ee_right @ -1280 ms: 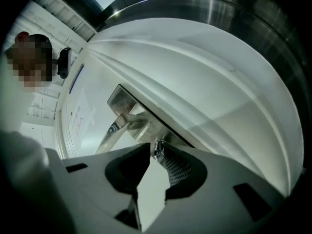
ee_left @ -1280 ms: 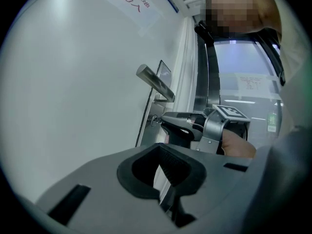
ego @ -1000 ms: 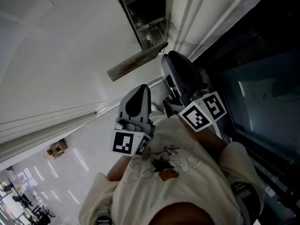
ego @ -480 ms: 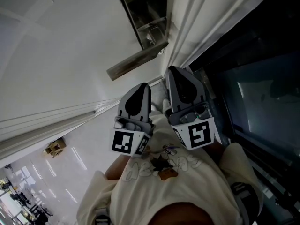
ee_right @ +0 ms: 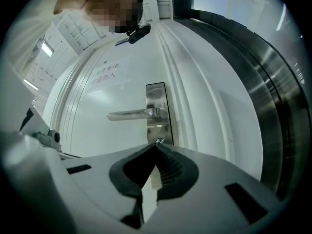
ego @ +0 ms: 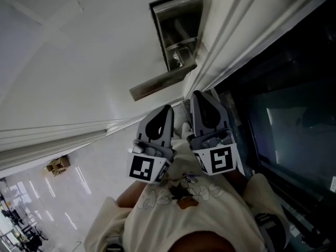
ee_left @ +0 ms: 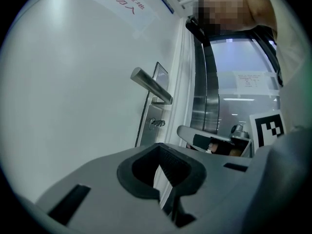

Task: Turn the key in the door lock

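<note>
The key (ee_left: pixel 157 123) sits in the lock on the steel plate (ego: pixel 176 30), just under the lever handle (ego: pixel 163 84). That is near the middle of the left gripper view and at the top middle of the head view. The key is too small to tell which way it is turned, and neither gripper is on it. The right gripper (ee_right: pixel 156 147) has its jaws pressed together with nothing between them. The key shows just past its tips, but the head view puts the gripper apart from the door. The left gripper (ee_left: pixel 159 150) is likewise closed and empty. It sits beside the right one at mid-frame, close to the person's shirt (ego: pixel 194 209). This fits a key yet to be gripped as well as one turned and let go.

The door (ego: pixel 94 51) is plain white, with a printed sheet (ee_left: pixel 119 4) higher up. A white frame (ego: pixel 226 41) runs along its right, then dark glass (ego: pixel 294 104). A glossy pale floor (ego: pixel 79 193) fills the lower left, with a small cardboard box (ego: pixel 63 165) on it.
</note>
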`<state>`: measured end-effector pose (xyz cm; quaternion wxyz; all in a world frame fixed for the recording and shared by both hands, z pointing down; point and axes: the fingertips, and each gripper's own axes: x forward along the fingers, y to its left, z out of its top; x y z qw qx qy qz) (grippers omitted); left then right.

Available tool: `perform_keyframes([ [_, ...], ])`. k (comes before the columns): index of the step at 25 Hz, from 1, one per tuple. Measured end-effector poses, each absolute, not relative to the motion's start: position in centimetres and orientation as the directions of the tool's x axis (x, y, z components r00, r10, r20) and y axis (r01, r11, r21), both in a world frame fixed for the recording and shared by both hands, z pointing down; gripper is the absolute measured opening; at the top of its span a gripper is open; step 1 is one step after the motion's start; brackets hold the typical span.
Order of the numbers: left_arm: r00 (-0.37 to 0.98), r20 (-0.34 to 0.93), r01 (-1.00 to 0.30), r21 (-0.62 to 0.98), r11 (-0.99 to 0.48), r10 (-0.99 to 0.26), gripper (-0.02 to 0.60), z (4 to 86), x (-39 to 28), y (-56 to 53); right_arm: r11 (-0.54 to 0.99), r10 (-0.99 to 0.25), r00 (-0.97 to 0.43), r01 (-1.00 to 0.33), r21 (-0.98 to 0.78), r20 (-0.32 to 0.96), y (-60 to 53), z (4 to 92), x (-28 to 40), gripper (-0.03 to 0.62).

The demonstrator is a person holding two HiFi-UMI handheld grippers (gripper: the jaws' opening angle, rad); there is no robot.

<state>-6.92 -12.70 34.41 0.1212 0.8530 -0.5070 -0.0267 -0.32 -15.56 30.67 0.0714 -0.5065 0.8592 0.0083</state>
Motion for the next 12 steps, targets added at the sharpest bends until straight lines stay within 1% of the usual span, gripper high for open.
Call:
perform_keyframes([
  [12, 0.483, 0.066, -0.859, 0.232, -0.457, -0.873, 0.005, 34.19, -6.74, -13.13, 0.495, -0.867, -0.483, -0.863, -0.103, -0.125, -16.41, 30.6, 0.04, 0.005],
])
